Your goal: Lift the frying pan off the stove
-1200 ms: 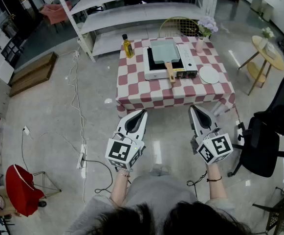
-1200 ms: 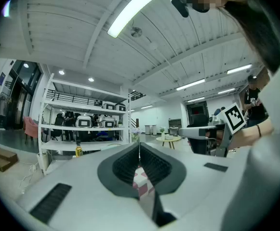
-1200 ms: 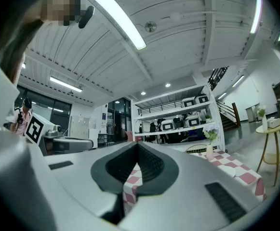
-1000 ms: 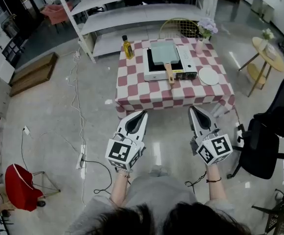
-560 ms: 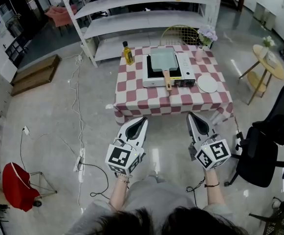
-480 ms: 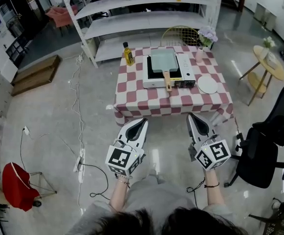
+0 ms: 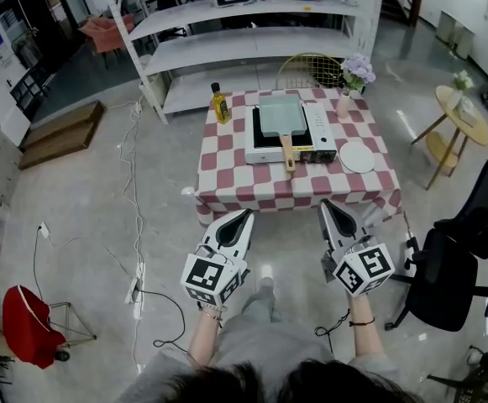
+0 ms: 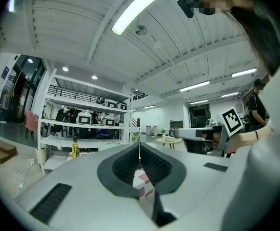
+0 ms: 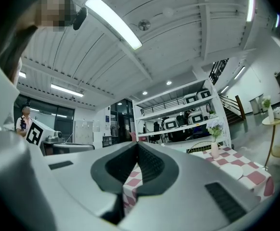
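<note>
Two tools, both with jaws pressed together and empty: the left gripper and right gripper hover short of the near edge of the table. Best to open one and approach the handle, which points at that edge. One frying pan sits on one stove, mid-table.

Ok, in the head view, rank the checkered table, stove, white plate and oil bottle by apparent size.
1. checkered table
2. stove
3. white plate
4. oil bottle, about as long as the plate but much slimmer

All share one tabletop, so nearness barely skews this.
</note>
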Motion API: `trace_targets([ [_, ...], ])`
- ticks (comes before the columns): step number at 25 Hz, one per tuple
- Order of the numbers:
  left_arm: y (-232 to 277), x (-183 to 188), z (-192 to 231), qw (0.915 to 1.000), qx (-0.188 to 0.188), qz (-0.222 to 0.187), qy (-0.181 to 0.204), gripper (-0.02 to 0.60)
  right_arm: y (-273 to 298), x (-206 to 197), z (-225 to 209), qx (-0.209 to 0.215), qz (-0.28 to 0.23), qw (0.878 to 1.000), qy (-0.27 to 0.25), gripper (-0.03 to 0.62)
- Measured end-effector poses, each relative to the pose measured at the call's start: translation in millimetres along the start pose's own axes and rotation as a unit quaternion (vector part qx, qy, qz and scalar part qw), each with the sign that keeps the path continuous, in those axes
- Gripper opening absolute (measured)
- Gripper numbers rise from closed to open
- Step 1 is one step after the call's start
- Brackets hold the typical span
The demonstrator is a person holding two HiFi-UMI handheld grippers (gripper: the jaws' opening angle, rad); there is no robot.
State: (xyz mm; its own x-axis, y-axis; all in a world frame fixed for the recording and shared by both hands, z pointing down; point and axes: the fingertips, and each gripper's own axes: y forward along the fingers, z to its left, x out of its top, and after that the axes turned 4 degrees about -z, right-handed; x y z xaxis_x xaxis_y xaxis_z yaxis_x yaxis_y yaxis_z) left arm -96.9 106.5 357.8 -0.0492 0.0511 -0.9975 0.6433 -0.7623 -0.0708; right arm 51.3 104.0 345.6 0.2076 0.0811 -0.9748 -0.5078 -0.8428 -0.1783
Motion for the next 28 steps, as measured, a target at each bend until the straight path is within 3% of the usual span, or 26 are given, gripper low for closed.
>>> trace_targets([
  [17, 89, -20, 75, 0.999, -0.032, 0.012, -0.027, 0.029, 92, -26, -58, -0.025, 0.012, 0.999, 0.023, 0.022],
  [28, 134, -32, 94, 0.9963, -0.071, 0.024, -0.042, 0.029, 125, -38, -88, -0.048, 0.017, 0.998, 0.037, 0.023],
])
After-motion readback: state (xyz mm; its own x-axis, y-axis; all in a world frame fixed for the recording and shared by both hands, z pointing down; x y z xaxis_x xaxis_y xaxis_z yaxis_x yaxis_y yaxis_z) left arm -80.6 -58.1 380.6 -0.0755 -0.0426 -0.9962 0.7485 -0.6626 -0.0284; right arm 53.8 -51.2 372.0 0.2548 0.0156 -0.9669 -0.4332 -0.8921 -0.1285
